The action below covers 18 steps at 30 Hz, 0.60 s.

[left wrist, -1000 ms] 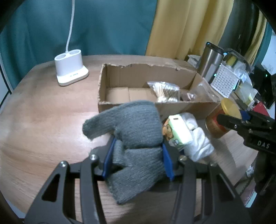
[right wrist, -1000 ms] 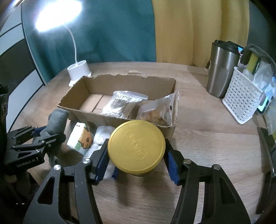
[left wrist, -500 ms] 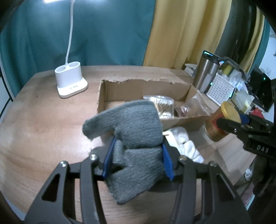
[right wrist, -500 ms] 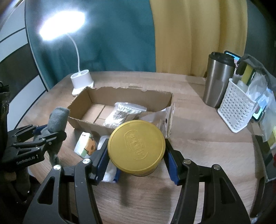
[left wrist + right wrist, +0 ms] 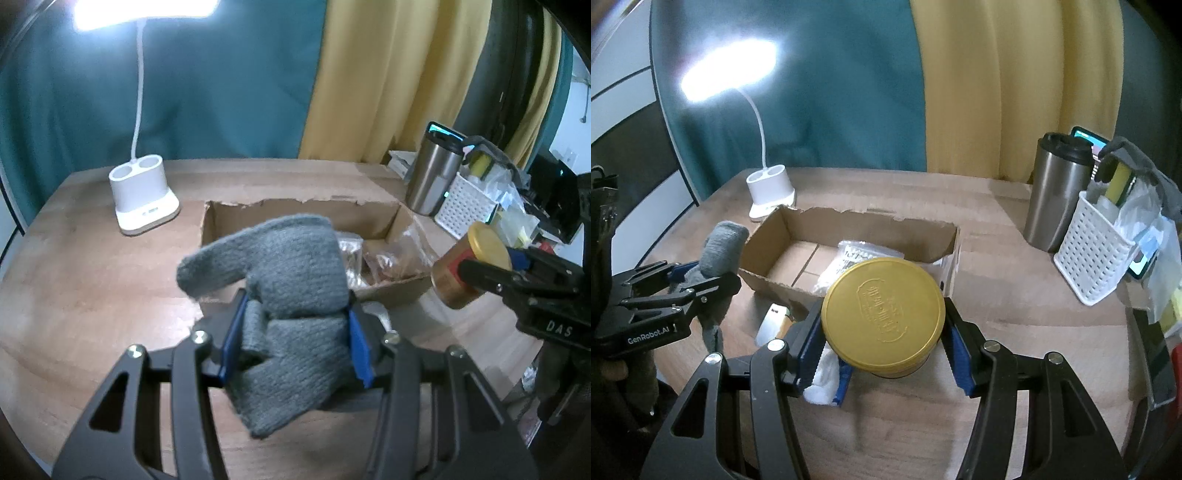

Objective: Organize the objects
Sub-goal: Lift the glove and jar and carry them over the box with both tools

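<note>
My left gripper (image 5: 293, 341) is shut on a grey knitted glove (image 5: 291, 280) and holds it above the table in front of the cardboard box (image 5: 384, 218). The glove also shows in the right wrist view (image 5: 720, 247). My right gripper (image 5: 882, 343) is shut on a jar with a gold lid (image 5: 882, 306), held above the table at the box's front right corner; the jar also shows in the left wrist view (image 5: 469, 271). The box (image 5: 783, 288) holds clear snack bags (image 5: 849, 258). A small carton (image 5: 772, 323) and white cloth (image 5: 823, 376) lie on the table in front of the box.
A white desk lamp base (image 5: 142, 199) stands at the back left, its head lit. A steel tumbler (image 5: 1056, 192) and a white perforated basket (image 5: 1093, 254) stand at the right. The wooden table's (image 5: 74, 280) front edge is close below both grippers.
Both grippers have risen and pulled back from the table with their loads. The carton and white cloth have dropped out of the left wrist view behind the glove.
</note>
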Motion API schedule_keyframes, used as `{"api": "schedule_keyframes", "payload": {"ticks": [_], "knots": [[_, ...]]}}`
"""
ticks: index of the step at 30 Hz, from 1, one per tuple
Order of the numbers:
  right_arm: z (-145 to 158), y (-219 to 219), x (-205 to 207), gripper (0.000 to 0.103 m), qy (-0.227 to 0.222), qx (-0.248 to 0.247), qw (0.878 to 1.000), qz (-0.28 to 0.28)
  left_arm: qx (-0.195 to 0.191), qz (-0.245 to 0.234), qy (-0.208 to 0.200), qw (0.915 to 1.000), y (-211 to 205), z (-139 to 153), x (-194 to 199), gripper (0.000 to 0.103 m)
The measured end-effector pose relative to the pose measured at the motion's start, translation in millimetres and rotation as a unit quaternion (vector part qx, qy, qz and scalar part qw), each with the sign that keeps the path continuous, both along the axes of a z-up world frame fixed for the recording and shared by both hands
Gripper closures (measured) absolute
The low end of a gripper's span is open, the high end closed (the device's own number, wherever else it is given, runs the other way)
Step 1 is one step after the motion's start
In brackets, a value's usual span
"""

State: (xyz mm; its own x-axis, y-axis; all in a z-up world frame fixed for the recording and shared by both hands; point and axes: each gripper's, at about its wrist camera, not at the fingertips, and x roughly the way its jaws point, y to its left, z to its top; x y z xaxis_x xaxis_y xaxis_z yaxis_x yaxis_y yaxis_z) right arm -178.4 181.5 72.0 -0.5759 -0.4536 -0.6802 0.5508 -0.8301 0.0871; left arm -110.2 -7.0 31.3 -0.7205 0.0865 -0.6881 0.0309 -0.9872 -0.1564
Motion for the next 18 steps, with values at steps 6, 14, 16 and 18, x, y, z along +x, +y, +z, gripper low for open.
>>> {"api": "schedule_keyframes", "payload": {"ticks": [6, 14, 16, 18], "knots": [[5, -1, -8, 0.042, 0.006, 0.001, 1.000, 0.002, 0.001, -0.002, 0.002, 1.0000, 0, 2, -8, 0.053], [7, -5, -19, 0.042, 0.006, -0.001, 1.000, 0.006, 0.000, -0.002, 0.005, 1.0000, -1, 5, -19, 0.053], [7, -6, -22, 0.042, 0.006, -0.001, 1.000, 0.008, 0.001, -0.003, 0.005, 1.0000, -2, 5, -24, 0.053], [6, -6, -26, 0.042, 0.005, -0.001, 1.000, 0.008, 0.002, -0.004, 0.004, 1.0000, -3, 5, -28, 0.053]]}}
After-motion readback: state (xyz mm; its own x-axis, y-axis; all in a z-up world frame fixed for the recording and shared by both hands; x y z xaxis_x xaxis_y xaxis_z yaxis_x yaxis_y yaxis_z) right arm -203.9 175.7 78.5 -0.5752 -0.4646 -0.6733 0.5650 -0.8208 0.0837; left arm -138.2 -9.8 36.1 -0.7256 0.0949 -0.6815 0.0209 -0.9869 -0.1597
